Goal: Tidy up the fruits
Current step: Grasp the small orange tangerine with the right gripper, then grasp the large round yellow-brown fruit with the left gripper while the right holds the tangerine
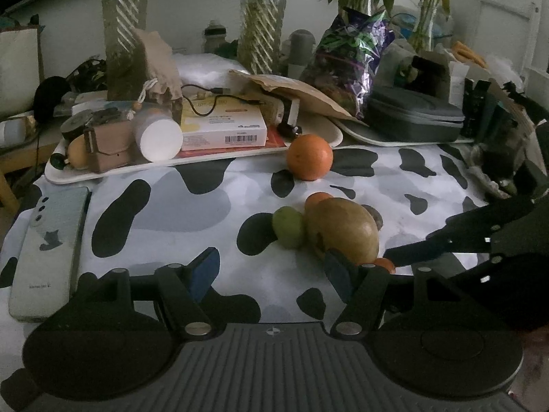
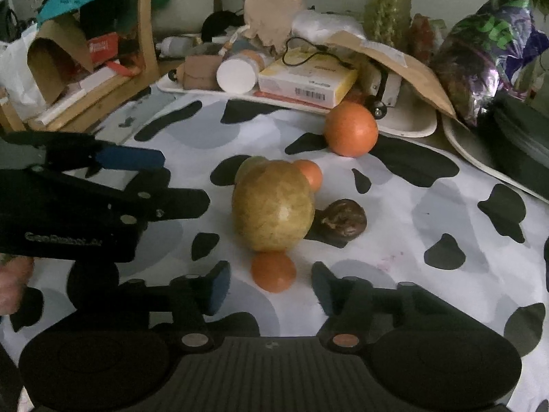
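Note:
A large yellow-brown fruit lies on the cow-print cloth, with a small green fruit, two small orange fruits and a dark wrinkled fruit around it. A big orange sits farther back by the tray. My left gripper is open and empty, its right finger close to the large fruit. My right gripper is open, with the near small orange fruit between its fingertips. The right gripper also shows in the left wrist view.
A white tray at the back holds a box, a bottle and pouches. A phone lies on the cloth at left. A grey case and a foil bag stand at back right. A wooden shelf stands at left.

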`<action>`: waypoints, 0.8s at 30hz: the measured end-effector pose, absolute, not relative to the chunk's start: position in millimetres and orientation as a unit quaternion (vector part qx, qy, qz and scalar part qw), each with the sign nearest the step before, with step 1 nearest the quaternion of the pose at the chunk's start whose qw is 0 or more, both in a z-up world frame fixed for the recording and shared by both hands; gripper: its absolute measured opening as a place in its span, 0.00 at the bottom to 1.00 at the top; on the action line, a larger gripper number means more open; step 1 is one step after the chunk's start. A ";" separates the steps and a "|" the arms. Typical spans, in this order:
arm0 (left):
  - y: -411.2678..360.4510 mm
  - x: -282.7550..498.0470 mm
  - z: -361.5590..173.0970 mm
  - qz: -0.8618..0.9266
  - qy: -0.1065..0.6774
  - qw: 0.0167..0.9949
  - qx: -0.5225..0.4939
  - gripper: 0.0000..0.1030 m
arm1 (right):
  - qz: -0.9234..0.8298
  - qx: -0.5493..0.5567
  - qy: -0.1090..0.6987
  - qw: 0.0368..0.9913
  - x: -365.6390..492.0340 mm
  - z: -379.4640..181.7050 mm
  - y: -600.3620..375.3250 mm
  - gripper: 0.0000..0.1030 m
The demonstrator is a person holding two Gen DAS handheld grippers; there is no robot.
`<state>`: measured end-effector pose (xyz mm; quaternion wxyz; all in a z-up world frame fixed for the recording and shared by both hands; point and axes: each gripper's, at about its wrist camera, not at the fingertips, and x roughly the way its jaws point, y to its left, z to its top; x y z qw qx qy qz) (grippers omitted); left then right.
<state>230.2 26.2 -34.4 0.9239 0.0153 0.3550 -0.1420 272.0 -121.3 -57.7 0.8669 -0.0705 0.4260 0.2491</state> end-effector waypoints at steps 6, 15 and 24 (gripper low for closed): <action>25.8 229.8 -34.8 -0.144 0.354 0.924 0.012 0.64 | 0.243 -0.063 0.431 0.867 273.7 -55.6 -121.7 0.28; 12.2 228.5 -33.7 -0.164 0.346 0.924 0.002 0.64 | 0.244 -0.068 0.425 0.869 267.4 -45.6 -136.5 0.27; -7.9 238.7 -43.6 -0.184 0.359 0.915 -0.001 0.64 | 0.227 -0.057 0.416 0.879 259.8 -39.2 -169.5 0.27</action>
